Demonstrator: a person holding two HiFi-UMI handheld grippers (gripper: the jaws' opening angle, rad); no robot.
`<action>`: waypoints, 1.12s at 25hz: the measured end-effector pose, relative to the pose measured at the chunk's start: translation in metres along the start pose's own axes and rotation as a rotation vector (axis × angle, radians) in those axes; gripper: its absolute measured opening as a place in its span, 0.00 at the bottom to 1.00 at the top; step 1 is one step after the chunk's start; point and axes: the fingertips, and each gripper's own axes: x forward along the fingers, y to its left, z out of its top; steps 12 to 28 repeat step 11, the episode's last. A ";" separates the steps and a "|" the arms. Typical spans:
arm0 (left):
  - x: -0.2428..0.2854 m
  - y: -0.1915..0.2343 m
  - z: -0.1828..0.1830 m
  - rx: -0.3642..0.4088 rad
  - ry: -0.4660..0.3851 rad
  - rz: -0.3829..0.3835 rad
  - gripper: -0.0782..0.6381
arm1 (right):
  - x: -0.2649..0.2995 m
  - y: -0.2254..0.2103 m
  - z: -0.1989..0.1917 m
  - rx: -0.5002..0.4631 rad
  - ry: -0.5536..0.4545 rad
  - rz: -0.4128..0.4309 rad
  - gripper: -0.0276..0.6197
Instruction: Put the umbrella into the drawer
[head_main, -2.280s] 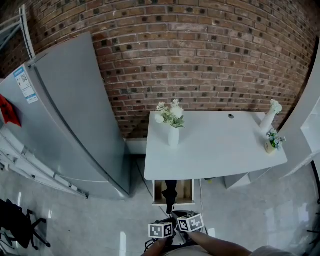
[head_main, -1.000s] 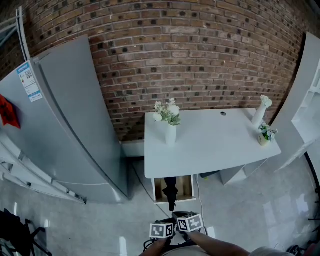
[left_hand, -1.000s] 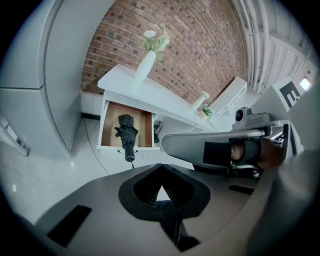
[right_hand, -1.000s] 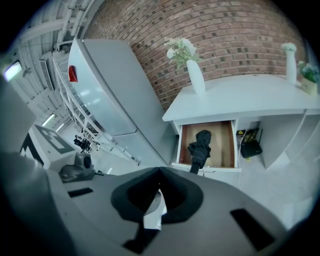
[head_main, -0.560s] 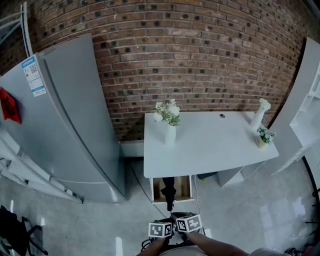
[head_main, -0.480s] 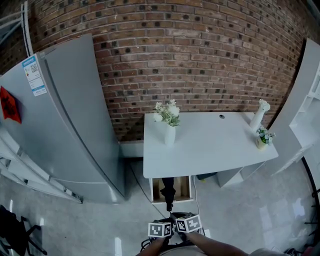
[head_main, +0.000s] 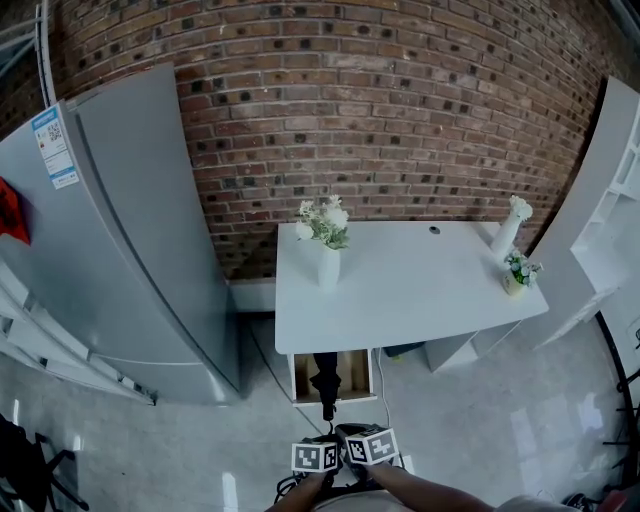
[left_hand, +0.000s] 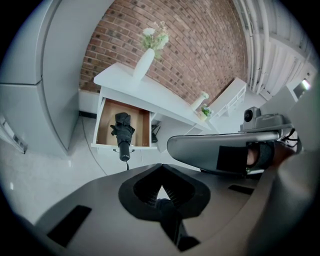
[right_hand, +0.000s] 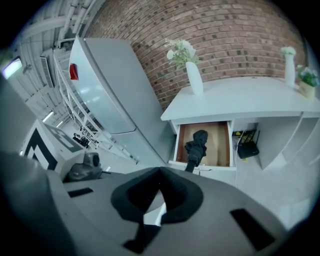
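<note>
Fridge (head_main: 130, 230) stands far left against the brick wall, well apart from the work, so it's no obstacle. Next over is the white table (head_main: 420, 290), w/ a flower vase (head_main: 328, 265) at its left rear corner, prob. kept back there so the front edge stays free above the drawer (head_main: 355, 372).

The drawer is pulled out under the table's left end. The black folded umbrella (head_main: 324, 378) lies lengthwise in it: canopy is inside on the wood floor, handle pokes out over the front lip, strap dangling. My read: it's in, but not fully. Handle needs a nudge inward before that drawer could shut.

Both tools sit low by the body, side by side, well apart from the drawer. Left gripper (left_hand: 163, 199): jaws drawn together, nothing btwn them. Right gripper (right_hand: 156, 209): closed up too, only a sliver of pale floor showing behind, nothing gripped. Both are aimed at the drawer front, which suits lining up a push on the handle.

Far right of the tabletop are a tall white vase (head_main: 505, 232) and a small potted plant (head_main: 515, 275), clear of the work. White shelving (head_main: 610, 200) stands beyond them.
</note>
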 end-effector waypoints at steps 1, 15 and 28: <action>0.001 -0.001 0.000 0.000 0.000 -0.003 0.12 | 0.000 -0.001 0.000 0.004 0.001 0.001 0.07; 0.014 -0.007 0.009 0.012 0.008 0.005 0.12 | -0.008 -0.015 0.013 0.017 -0.016 0.002 0.07; 0.014 -0.007 0.009 0.012 0.008 0.005 0.12 | -0.008 -0.015 0.013 0.017 -0.016 0.002 0.07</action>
